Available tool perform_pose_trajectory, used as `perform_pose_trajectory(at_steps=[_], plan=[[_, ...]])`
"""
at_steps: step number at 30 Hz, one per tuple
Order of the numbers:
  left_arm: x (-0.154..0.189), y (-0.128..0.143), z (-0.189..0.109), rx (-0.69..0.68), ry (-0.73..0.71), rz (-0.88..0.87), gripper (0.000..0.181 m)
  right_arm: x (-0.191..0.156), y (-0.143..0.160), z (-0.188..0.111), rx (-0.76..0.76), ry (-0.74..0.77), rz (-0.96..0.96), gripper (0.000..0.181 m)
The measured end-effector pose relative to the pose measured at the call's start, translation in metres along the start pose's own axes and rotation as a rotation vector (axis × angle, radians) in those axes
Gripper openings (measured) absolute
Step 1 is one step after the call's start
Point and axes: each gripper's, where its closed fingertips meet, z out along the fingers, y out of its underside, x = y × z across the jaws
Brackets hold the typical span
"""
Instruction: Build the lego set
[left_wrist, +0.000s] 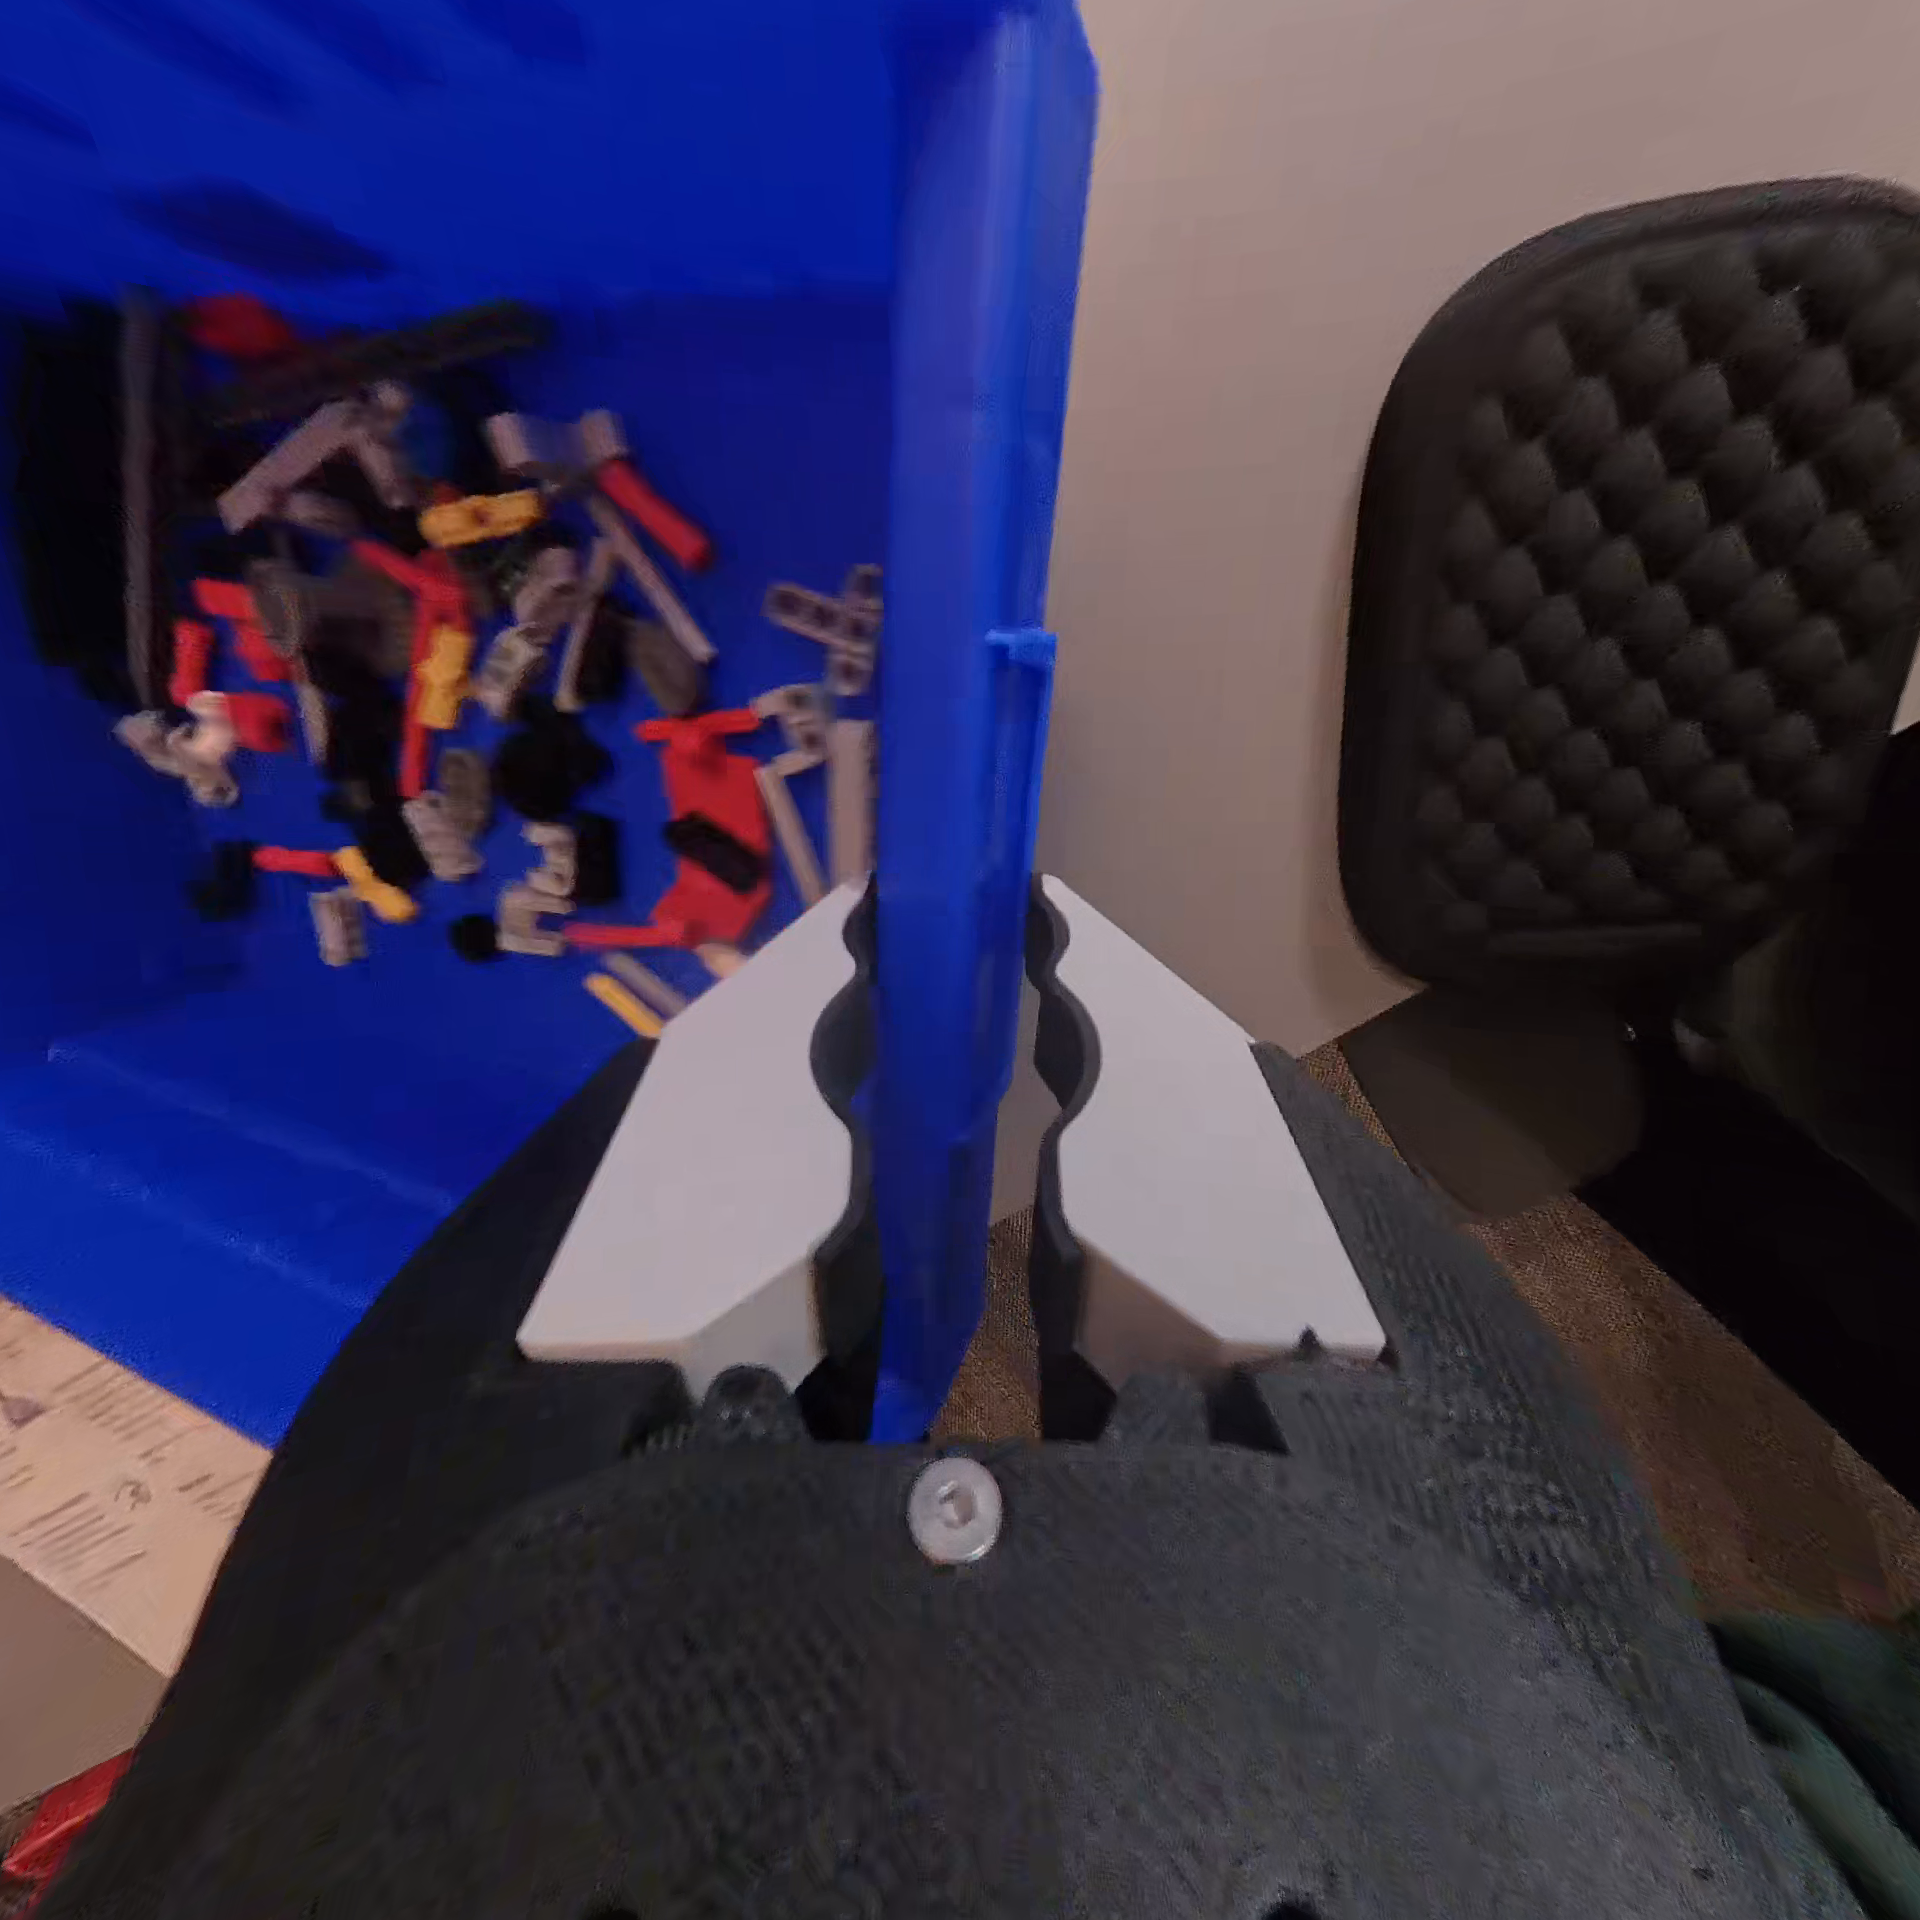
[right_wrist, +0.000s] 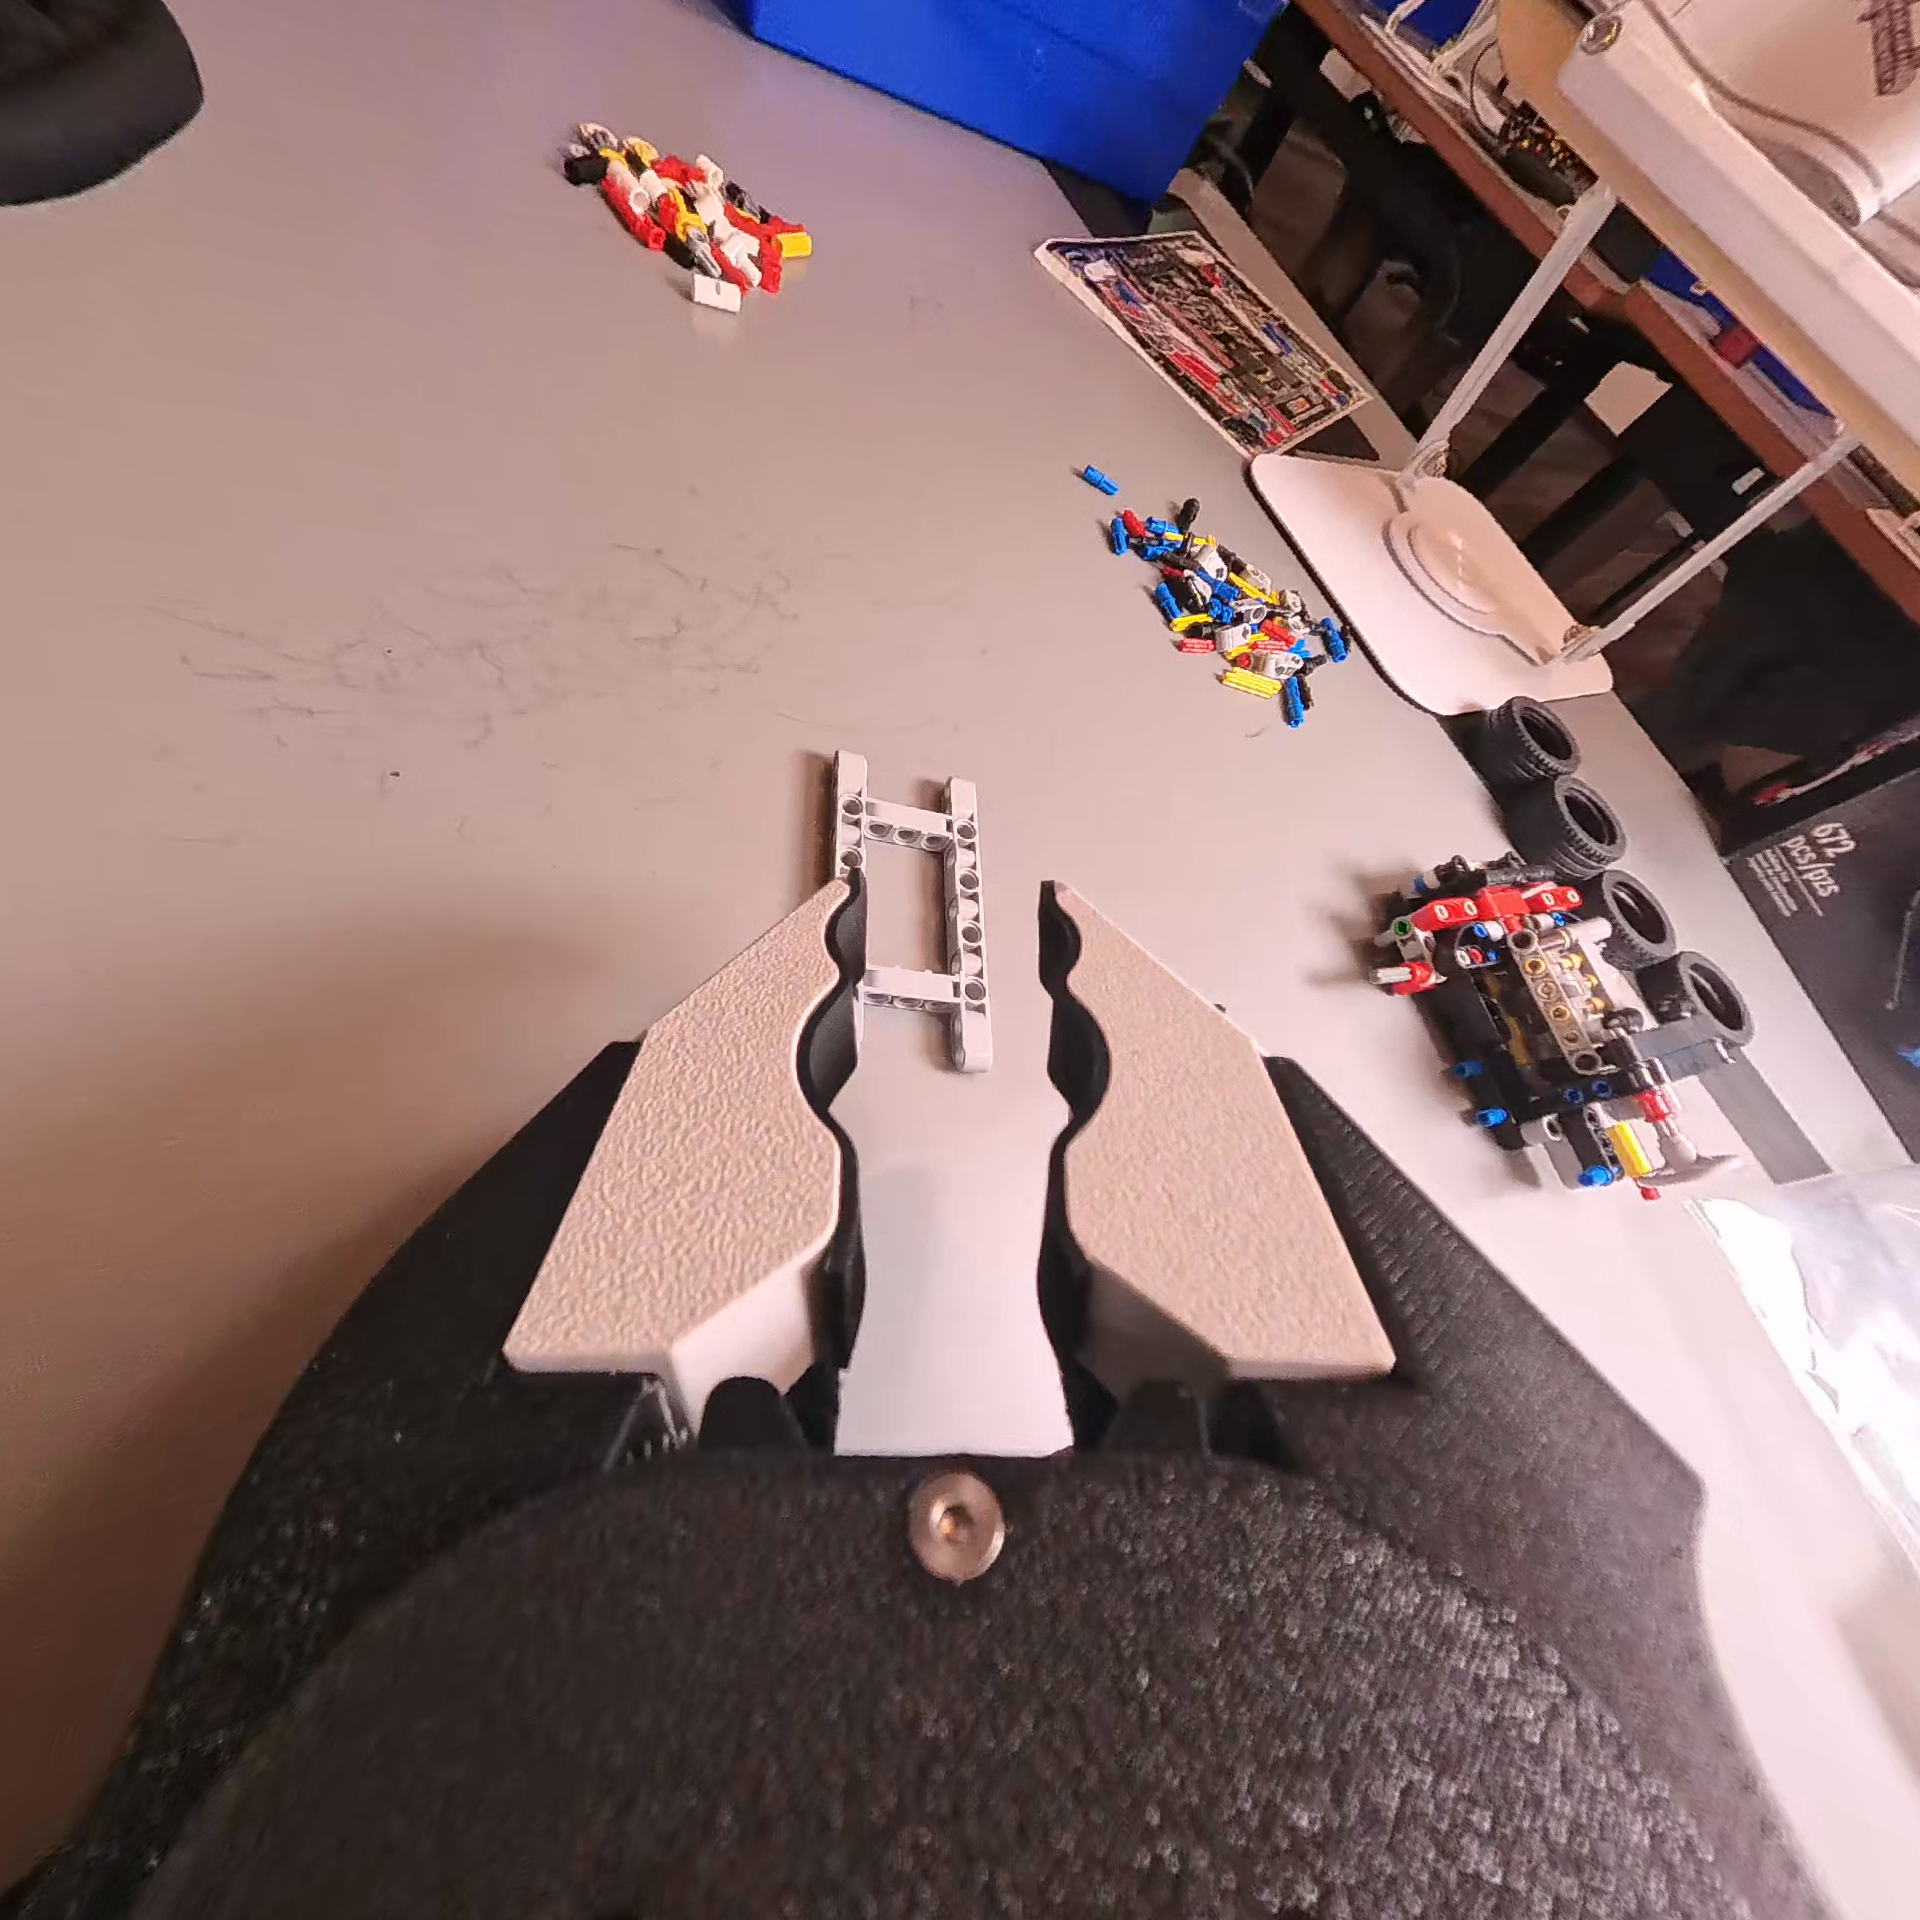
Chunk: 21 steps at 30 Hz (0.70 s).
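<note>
My left gripper (left_wrist: 951, 894) is shut on the side wall of a blue plastic bin (left_wrist: 966, 623), which is tipped up. Several loose red, grey, black and yellow lego pieces (left_wrist: 468, 686) lie inside the bin. My right gripper (right_wrist: 951, 894) is open and empty, low over the grey table (right_wrist: 416, 520). A light grey lego frame (right_wrist: 914, 904) lies flat on the table between and just beyond its fingertips. A partly built lego vehicle (right_wrist: 1548, 1018) stands to the right of it.
A pile of red and white pieces (right_wrist: 691, 208) lies far left, a pile of small blue, yellow and black pins (right_wrist: 1236, 613) at right. Black tyres (right_wrist: 1590, 831), a booklet (right_wrist: 1195, 332), a white lamp base (right_wrist: 1444, 582), a dark box (right_wrist: 1839, 914). A black chair back (left_wrist: 1621, 582). One gripper's finger ends stand about 50 cm off the other's. The right tips stand about 20 cm off the partly built lego vehicle (right_wrist: 1548, 1018).
</note>
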Motion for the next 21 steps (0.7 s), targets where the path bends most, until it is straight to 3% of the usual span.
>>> perform_pose_trajectory(at_steps=[6, 15, 21], plan=[[0.017, -0.004, 0.018, 0.028, 0.030, 0.027, 0.024, 0.000, 0.001, -0.002, 0.000, 0.006, 0.007, 0.032], [0.006, 0.009, 0.079, 0.000, -0.107, 0.089, 0.023, -0.004, 0.003, 0.002, -0.012, -0.001, 0.003, 0.031], [0.001, 0.004, 0.075, 0.059, -0.161, 0.094, 0.031, -0.004, 0.002, 0.003, 0.000, -0.002, 0.018, 0.031]])
